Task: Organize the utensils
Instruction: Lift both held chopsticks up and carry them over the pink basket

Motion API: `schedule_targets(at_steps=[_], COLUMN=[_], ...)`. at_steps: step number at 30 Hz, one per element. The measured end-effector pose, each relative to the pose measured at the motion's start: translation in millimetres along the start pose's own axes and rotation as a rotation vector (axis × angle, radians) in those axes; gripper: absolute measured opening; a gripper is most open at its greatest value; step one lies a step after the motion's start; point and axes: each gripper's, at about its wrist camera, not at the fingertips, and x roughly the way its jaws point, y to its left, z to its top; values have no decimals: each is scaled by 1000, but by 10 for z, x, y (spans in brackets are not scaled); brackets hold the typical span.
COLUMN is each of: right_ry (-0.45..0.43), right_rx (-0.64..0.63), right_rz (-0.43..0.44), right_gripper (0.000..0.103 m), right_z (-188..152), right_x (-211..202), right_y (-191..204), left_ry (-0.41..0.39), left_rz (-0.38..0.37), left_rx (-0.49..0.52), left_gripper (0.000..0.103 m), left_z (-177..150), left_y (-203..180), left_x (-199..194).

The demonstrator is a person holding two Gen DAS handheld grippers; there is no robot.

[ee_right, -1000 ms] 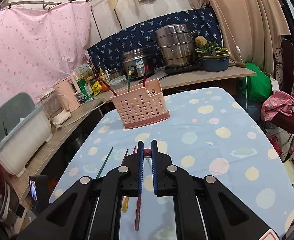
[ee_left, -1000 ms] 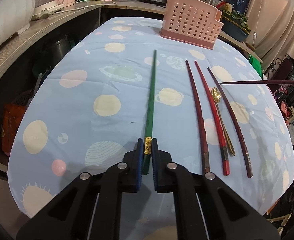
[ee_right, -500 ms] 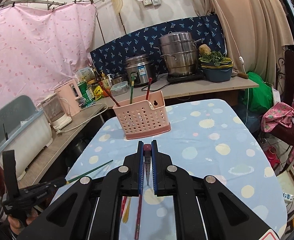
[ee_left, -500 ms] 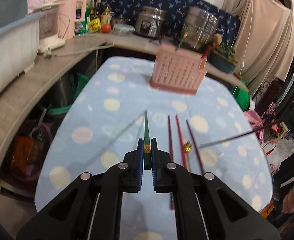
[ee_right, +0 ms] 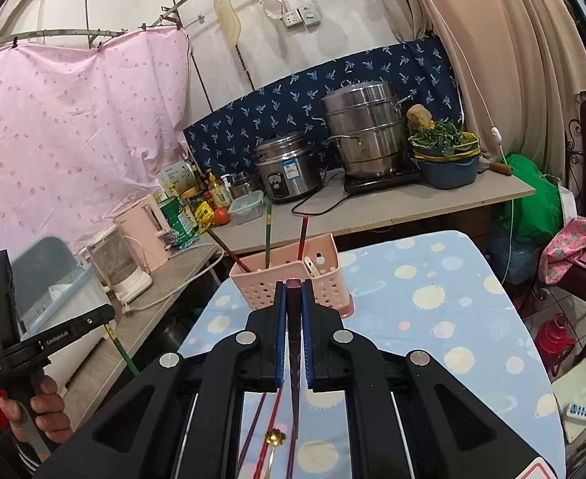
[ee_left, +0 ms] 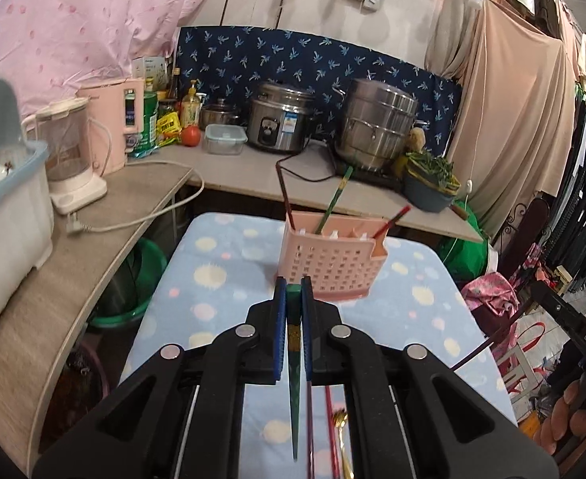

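My left gripper is shut on a green chopstick that hangs point-down above the table. My right gripper is shut on a dark maroon chopstick, also hanging down. A pink perforated utensil basket stands on the table beyond both grippers; it also shows in the right wrist view. It holds three upright chopsticks, one brown, one green, one red. On the table below lie a dark chopstick, a red chopstick and a gold spoon.
The table has a blue cloth with pale dots. A counter behind holds a rice cooker, a steel pot, a blender and a kettle. The left gripper's body shows at the right wrist view's left.
Both grippers have lifted and tilted up with their chopsticks, which now hang downward. The green chopstick has left the table. The basket now sits straight ahead of both.
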Motion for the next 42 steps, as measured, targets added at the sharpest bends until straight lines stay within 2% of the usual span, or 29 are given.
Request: schedule_targets(at_steps=[5, 11, 16, 20, 25, 32, 34, 42], right_ry=[-61, -143, -209, -231, -175, -74, -58, -51], right_rx=[20, 33, 41, 44, 31, 11, 8, 7], right_rz=[32, 61, 72, 67, 44, 25, 20, 19], right_gripper=[7, 7, 7, 7, 7, 7, 7, 7], right_z=[406, 870, 1176, 1330, 1284, 969, 907, 876], right_x=[218, 544, 859, 1156, 1588, 1991, 2036, 2074], right_y=[-8, 68, 112, 124, 100, 38, 20, -16], left_ry=[-79, -214, -319, -320, -281, -223, -214, -303], left_rz=[-1, -6, 11, 25, 49, 81, 80, 66], left_rx=[14, -6, -25, -31, -21, -29, -36, -29], left_gripper=[7, 7, 7, 7, 7, 7, 7, 7], left_z=[477, 1082, 1480, 1595, 1510, 1354, 1361, 1680], left_y=[-115, -233, -280, -292, -277, -170, -144, -181], left_x=[48, 75, 264, 535, 908, 1292, 1297, 999])
